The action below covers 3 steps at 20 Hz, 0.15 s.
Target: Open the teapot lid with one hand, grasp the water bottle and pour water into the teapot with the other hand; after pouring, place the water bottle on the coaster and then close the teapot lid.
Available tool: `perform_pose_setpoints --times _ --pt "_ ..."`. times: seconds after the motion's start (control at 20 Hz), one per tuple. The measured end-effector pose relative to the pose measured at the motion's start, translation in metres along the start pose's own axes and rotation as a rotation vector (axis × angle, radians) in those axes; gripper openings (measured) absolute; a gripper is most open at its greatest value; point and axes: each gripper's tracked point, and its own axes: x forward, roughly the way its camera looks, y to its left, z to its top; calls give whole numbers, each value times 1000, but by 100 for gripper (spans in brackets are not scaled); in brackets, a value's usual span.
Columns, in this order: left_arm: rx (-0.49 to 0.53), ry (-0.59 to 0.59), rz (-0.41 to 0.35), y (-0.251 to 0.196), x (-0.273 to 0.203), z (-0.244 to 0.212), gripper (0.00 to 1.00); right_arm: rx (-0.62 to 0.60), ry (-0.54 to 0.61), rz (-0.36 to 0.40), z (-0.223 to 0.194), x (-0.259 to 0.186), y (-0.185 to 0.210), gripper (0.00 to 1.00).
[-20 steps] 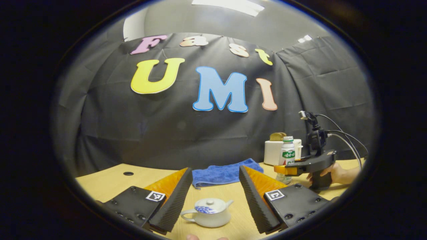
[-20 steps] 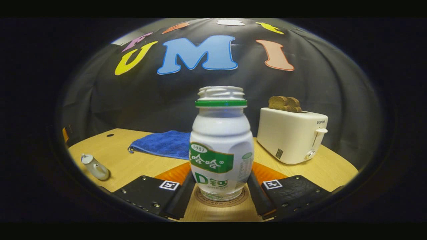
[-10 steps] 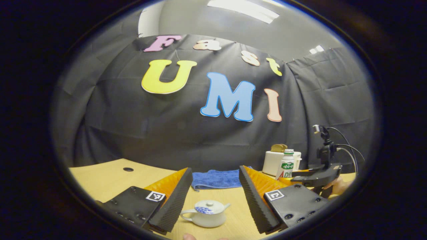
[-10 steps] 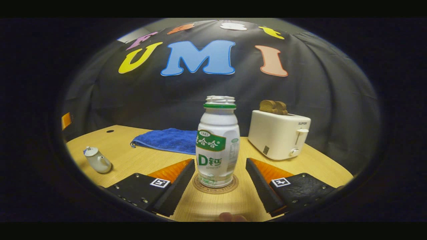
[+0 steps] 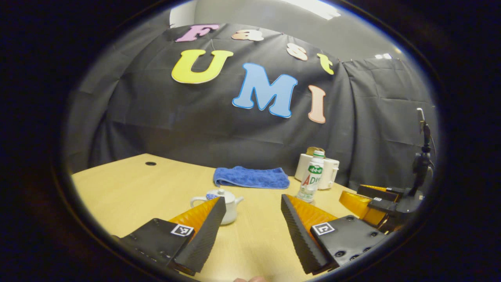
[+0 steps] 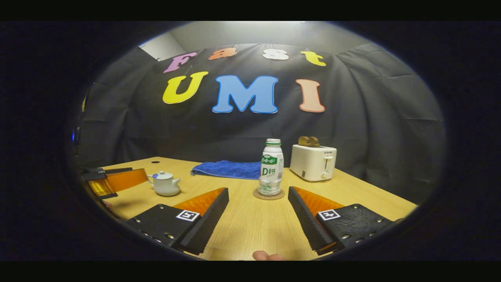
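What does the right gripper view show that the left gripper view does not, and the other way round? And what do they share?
Right gripper view: the coaster under the bottle, and the left gripper, open, beside the teapot.

Left gripper view: the right gripper, open, at the right, with its camera mast.

Both: the bottle upright, the teapot with its lid on, the towel, the toaster and the table.
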Motion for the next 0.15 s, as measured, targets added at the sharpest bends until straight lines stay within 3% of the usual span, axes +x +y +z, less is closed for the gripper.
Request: perform_pose_setpoints --times 0.05,0.15 --pt "43 -8 37 -2 -6 -4 94 17 15 12 -8 -6 9 94" --pt "109 -28 100 -8 -18 -13 97 49 41 32 -23 -15 25 94"
